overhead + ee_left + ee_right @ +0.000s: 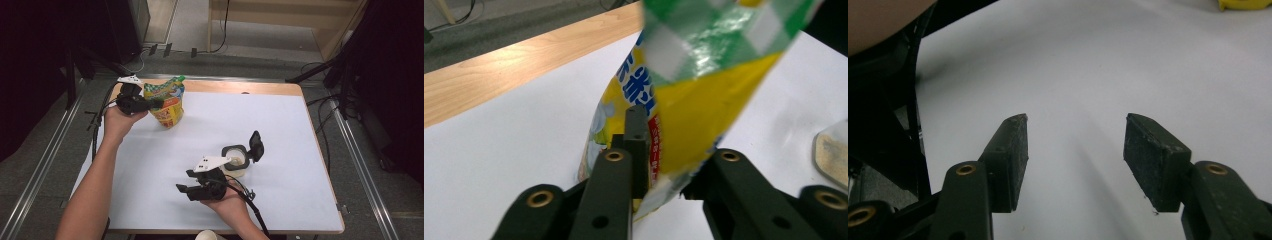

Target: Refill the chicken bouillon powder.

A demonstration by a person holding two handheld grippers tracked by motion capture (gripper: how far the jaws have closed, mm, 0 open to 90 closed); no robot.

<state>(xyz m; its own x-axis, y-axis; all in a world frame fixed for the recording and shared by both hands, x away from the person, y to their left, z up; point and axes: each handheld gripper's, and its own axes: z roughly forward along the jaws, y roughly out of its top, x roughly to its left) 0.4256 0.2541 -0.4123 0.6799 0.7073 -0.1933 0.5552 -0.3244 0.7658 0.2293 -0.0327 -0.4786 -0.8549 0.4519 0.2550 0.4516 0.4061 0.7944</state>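
A yellow and green snack bag (pixel 167 102) stands upright at the far left of the white sheet (pixel 280 130). My left gripper (pixel 150 104) comes at it from the left and is shut on its side. In the left gripper view the bag (pixel 694 100) fills the gap of that gripper (pixel 669 150), with one finger (pixel 636 135) pressed flat on the print. My right gripper (pixel 184 191) hovers near the front edge, pointing left. In its own view the right gripper (pixel 1075 145) is open over bare white sheet.
A small white container (pixel 237 159) with its black hinged lid (pixel 256 145) flipped up sits just behind my right hand. A strip of wooden tabletop (pixel 235 87) runs along the far edge. A white round object (pixel 209 235) pokes in at the front edge.
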